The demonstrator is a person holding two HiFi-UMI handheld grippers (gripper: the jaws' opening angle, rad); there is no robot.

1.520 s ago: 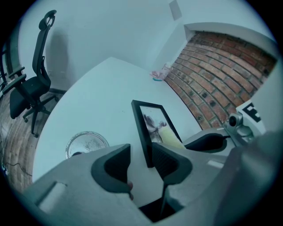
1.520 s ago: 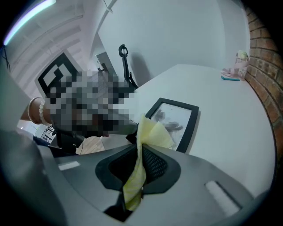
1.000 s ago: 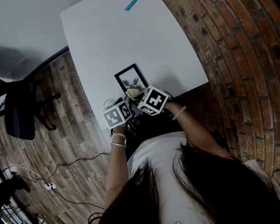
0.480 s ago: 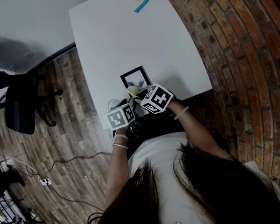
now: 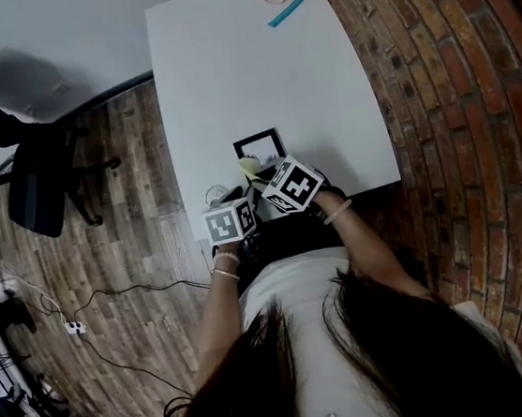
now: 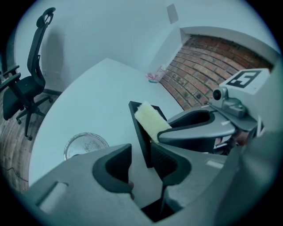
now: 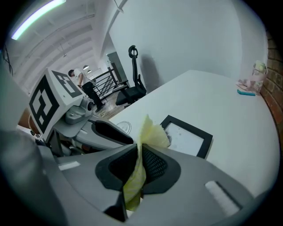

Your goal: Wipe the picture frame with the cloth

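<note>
Right gripper view shows the right gripper (image 7: 138, 165) clamped shut on the yellow cloth (image 7: 150, 132), its free end over the near corner of the black picture frame (image 7: 188, 137) lying flat by the white table's (image 5: 251, 53) near edge, while the left gripper (image 6: 141, 161), whose jaws have just been closing, has them apart around the frame's edge without pinching it.
</note>
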